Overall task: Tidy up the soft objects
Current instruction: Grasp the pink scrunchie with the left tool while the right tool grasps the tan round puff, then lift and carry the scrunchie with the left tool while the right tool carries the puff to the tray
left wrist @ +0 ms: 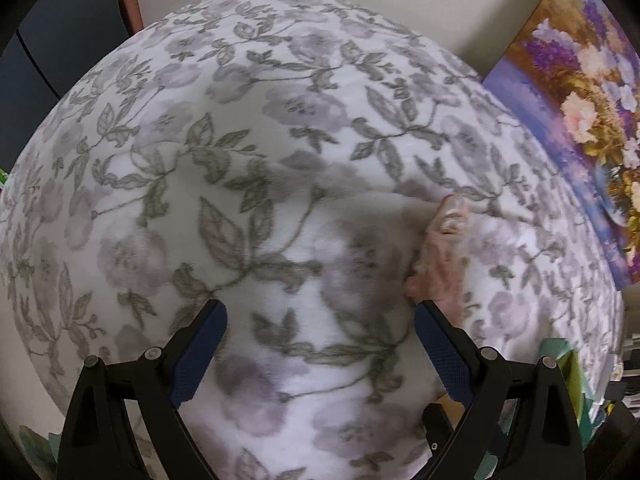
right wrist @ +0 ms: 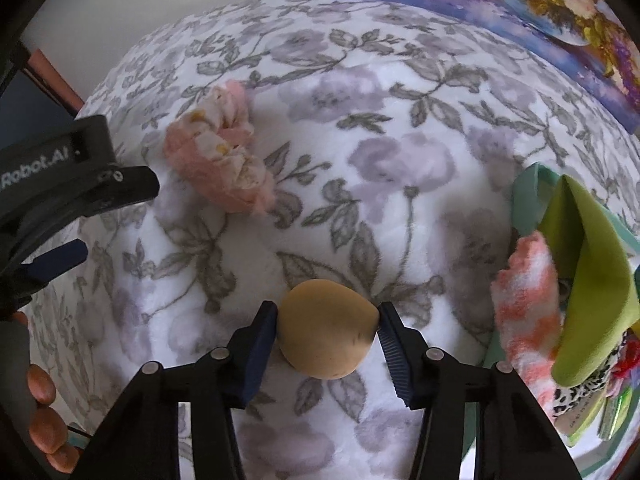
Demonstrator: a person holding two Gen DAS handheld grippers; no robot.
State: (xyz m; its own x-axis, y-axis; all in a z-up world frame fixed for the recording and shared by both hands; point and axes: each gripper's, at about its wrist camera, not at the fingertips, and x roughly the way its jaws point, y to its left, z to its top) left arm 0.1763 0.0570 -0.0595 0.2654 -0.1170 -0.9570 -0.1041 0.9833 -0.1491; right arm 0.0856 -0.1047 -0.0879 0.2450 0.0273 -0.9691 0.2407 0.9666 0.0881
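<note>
A tan soft ball (right wrist: 326,330) sits between the fingers of my right gripper (right wrist: 327,316), which is shut on it just above a floral blanket (right wrist: 400,128). A pink and cream folded cloth (right wrist: 224,152) lies on the blanket at the upper left; in the left wrist view it (left wrist: 440,252) lies just beyond the right finger. My left gripper (left wrist: 320,320) is open and empty over the blanket, and it shows at the left edge of the right wrist view (right wrist: 60,256).
A pile of soft things lies at the right: a lime green cloth (right wrist: 592,288), a pink and white fuzzy sock (right wrist: 528,316) and a teal cloth (right wrist: 532,192). A flower painting (right wrist: 520,4) leans against the wall behind; it also shows in the left wrist view (left wrist: 580,128).
</note>
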